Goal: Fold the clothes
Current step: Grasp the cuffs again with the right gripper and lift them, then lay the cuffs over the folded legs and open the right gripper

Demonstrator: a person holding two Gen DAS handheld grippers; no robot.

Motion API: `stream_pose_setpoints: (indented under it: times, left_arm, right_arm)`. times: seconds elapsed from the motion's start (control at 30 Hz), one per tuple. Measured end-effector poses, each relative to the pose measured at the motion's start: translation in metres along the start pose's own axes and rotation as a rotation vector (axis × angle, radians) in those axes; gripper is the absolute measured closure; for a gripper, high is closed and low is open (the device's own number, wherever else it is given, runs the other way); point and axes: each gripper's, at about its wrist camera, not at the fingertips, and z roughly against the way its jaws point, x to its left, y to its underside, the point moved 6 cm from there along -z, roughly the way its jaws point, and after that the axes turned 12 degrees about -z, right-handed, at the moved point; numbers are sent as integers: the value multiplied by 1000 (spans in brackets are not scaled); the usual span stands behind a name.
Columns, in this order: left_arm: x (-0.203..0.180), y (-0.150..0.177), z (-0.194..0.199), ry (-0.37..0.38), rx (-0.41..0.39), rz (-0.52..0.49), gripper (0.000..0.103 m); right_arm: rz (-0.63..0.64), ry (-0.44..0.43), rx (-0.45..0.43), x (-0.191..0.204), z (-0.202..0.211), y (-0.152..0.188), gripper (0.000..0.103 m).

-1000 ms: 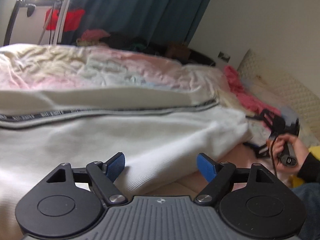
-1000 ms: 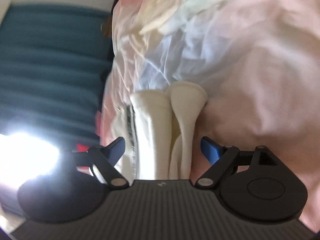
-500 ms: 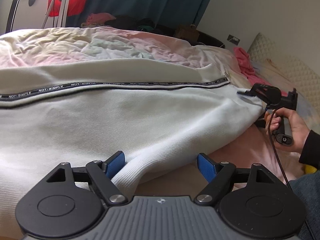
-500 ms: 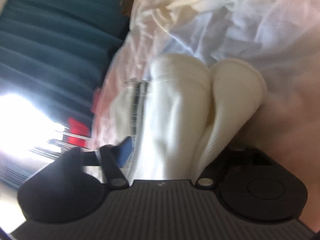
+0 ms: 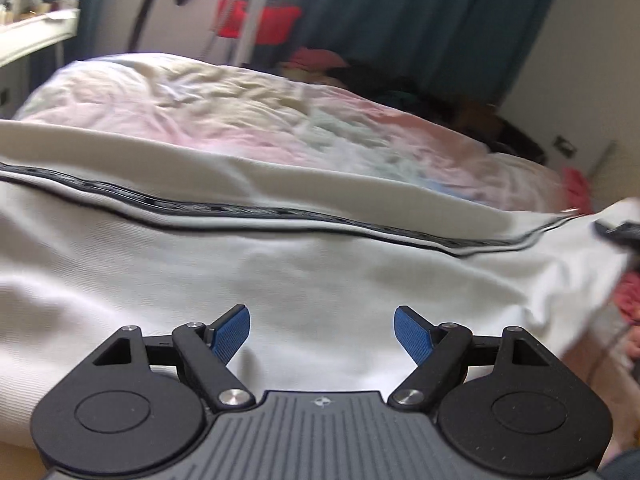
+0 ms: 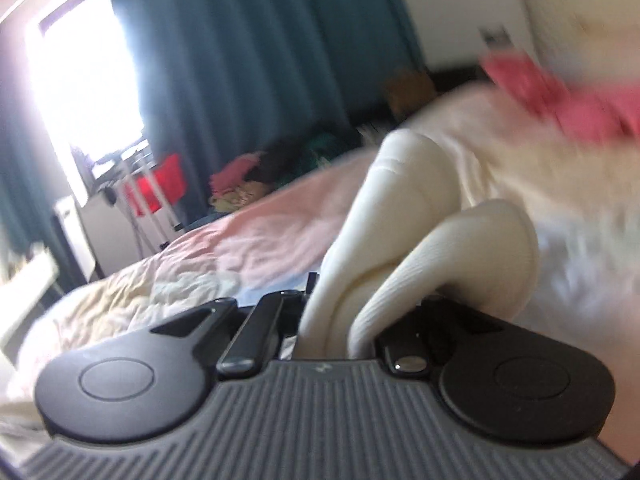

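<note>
Bedroom with teal curtains, our white garment spread across the bed, our left hand-held gripper fingers apart above it, our right hand-held gripper clamped on a bunched fold of the garment.

The white garment is cut off by the left and bottom edges of the left wrist view, and its right end is smeared by motion blur. The lettering on its black trim is too blurred to be read. In the right wrist view, the right gripper fingertips are hidden by the bunched cream fabric. The pink item is blurred beyond recognition.
</note>
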Motion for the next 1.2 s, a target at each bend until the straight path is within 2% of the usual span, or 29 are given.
stream_pose_setpoints:
  times: [0.13,0.27,0.33,0.43,0.5,0.53,0.6,0.73,0.87,0.93,1.03,1.17,1.2]
  left_arm:
    - [11,-8,16,-30,-24,39,22]
    - [19,-17,37,-27,-66,76,22]
    - [24,-21,46,-30,-87,92,21]
    - [36,-23,52,-50,-88,126,21]
    - [44,-22,54,-56,-88,153,21]
    - [49,-22,55,-48,-91,174,21]
    - [60,-23,57,-49,-88,227,21]
    - [74,-27,59,-33,-112,275,21]
    - [73,-29,56,31,-106,276,24]
    - [65,-28,55,54,-108,256,24]
    - [54,-26,50,54,-97,202,24]
    - [40,-22,45,65,-56,98,26]
    - [38,-21,47,60,-50,75,27]
  right_arm:
    - [255,-95,-61,77,28,22,92]
    - [500,-215,-63,146,51,80,92]
    - [637,-263,-20,173,53,125,92]
    - [880,-329,115,197,45,203,92]
    - [997,-340,211,199,37,245,92]
    - [1039,-338,230,198,34,257,91]
    - [1054,-338,218,197,34,258,91]
    - [965,-358,231,191,31,241,91]
    - [1034,-406,190,203,38,249,91]
    - [1060,-402,190,206,43,255,91]
    - [1033,-411,208,212,45,261,90]
    - [934,-403,312,211,36,254,82]
    - [897,-400,340,210,36,250,78]
